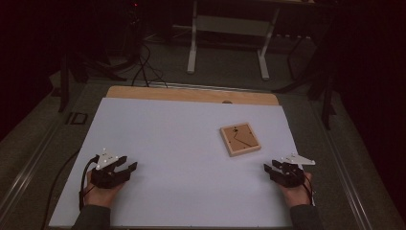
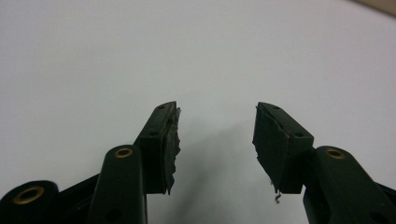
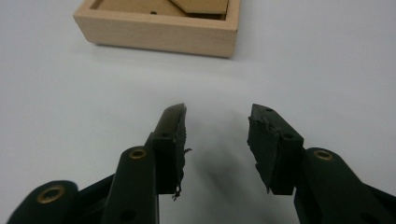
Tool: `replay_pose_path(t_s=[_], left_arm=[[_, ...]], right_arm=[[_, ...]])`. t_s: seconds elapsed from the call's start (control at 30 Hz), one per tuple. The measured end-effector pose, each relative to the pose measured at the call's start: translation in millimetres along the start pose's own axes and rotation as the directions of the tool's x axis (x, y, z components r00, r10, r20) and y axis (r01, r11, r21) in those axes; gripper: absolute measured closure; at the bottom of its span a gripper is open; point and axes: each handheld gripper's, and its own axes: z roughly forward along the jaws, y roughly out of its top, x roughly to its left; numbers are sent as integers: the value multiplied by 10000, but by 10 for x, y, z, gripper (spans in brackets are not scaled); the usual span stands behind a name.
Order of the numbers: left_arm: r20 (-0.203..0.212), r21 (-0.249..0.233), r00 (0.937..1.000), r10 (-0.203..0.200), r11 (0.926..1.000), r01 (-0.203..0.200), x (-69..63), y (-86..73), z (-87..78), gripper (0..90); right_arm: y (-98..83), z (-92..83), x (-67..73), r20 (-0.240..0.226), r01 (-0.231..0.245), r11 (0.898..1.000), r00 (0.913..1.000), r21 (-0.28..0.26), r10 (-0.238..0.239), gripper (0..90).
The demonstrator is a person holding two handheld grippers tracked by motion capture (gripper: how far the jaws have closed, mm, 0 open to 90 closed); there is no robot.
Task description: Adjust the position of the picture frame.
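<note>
Right claw (image 3: 215, 122) open, wooden frame (image 3: 159, 29) ahead

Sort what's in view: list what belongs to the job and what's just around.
Job:
- wooden frame, lying back-up on the white sheet
- right gripper, jaws open, nearest it
- left gripper, jaws open

Around:
- cables on the floor
- white table legs
</note>
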Motion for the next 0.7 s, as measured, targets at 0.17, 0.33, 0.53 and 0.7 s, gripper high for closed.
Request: replay_pose_path(t_s=[0.17,0.33,0.53,0.7], left_arm=[[-66,-311,9999,-107,9995,105,19,4,-39,498],[3,-442,9995,-329,9985,328,45,0,-65,500],[57,-557,9994,-351,9978,354,38,-1,-84,504],[142,-617,9985,-523,9967,531,43,-6,-98,503]], right_arm=[[-2,-1,-9,-110,-90,10000,9999,-41,89,559],[-2,7,-12,-149,-92,10000,9998,-31,92,559],[12,-16,-11,-259,-141,9997,9996,-218,136,604],[28,-72,1,-352,-4,9989,9994,-462,-12,750]])
